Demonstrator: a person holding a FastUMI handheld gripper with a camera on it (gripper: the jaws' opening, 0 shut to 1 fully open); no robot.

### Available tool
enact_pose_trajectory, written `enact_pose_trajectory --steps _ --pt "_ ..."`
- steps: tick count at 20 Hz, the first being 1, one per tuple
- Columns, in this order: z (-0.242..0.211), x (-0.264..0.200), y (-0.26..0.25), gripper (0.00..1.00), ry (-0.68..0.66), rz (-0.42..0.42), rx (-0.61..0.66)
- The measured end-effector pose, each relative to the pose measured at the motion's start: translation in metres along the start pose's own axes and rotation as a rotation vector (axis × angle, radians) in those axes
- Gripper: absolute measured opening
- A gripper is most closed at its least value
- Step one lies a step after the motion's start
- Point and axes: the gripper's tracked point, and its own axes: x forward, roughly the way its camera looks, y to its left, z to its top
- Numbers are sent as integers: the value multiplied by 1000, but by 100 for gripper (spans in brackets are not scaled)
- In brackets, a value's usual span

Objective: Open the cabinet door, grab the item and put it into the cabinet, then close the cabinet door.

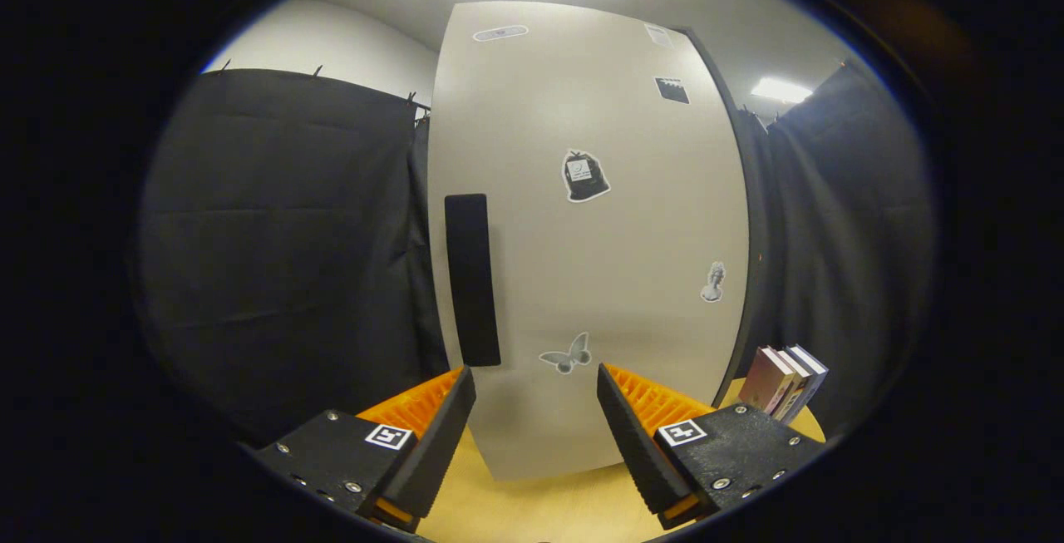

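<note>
Black cloth [283, 252] hangs in soft folds as the booth wall at nine o'clock of the cabinet, and more of it [839, 260] hangs at three o'clock. Between them stands the cabinet, its door [582, 235] shut, so what it holds cannot be told. The door is a tall, smooth, pale panel with a matte face, and it looks bowed through the lens. A long, dark, upright handle [472, 279] with rounded corners sits near the door's nine o'clock edge. Flat stickers dot the panel: a dark bag-shaped one [585, 176] just above the middle, a grey butterfly [567, 354] toward six o'clock, a small pale figure [712, 282] toward four o'clock, a dark square [672, 90] at one o'clock, and a pale oval [500, 32] at eleven o'clock.

The cabinet stands on a light wooden table [540, 501] with a plain, smooth top. At four o'clock of the cabinet's foot, beyond the right-hand finger, a few slim books [785, 381] stand together on the table, leaning slightly, spines up, one cover pinkish.

The claw [536, 385] is spread wide and grips nothing; its ribbed fingers [436, 426] point at the bottom of the door, with the butterfly just ahead between them. Each finger mount carries a small square marker [389, 436].
</note>
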Motion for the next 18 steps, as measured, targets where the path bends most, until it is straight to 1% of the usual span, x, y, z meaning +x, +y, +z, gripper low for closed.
enact_pose_trajectory --steps 2,4,9,13,18 --pt "-8 10 5 92 18 8 11" --pt "-15 17 11 92 31 35 36" --pt "-15 19 17 92 32 73 25" --pt "-11 18 18 92 23 89 10" --pt "-15 19 6 92 37 76 4"
